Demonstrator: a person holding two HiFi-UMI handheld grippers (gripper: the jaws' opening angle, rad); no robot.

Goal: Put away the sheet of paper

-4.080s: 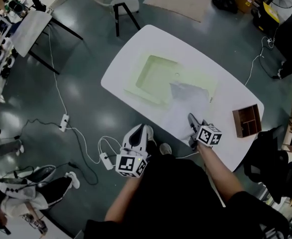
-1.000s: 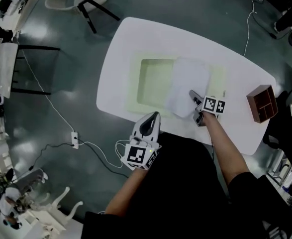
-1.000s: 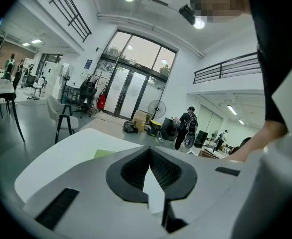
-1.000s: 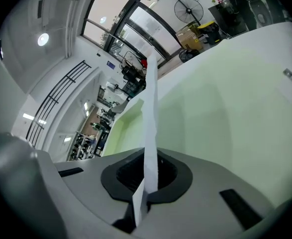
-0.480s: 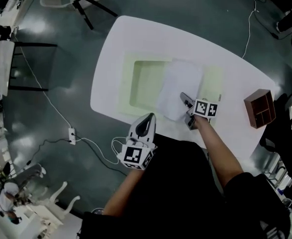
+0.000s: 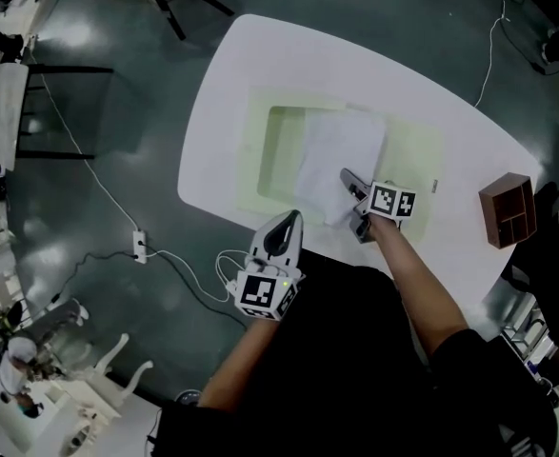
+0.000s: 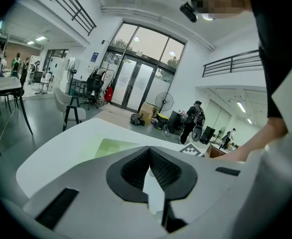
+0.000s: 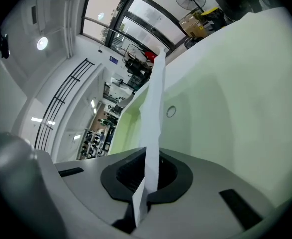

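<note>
— What's nearest you?
— My left gripper (image 6: 285,225), pressed together on nothing, idle by the near edge of the desk (image 6: 260,65).
— And the other?
— My right gripper (image 6: 349,179) pinches the sheet of paper (image 6: 336,150) by its near edge. The sheet has moved from the desk's rim to over the green tray (image 6: 271,165). I reckon only lowering and letting go remain.

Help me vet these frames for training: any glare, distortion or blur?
Head view: fisheye curves the table, lamp glare on the floor. Left gripper view: dark vignetted corners. Right gripper view: the sheet of paper blurs nearest the lens.
</note>
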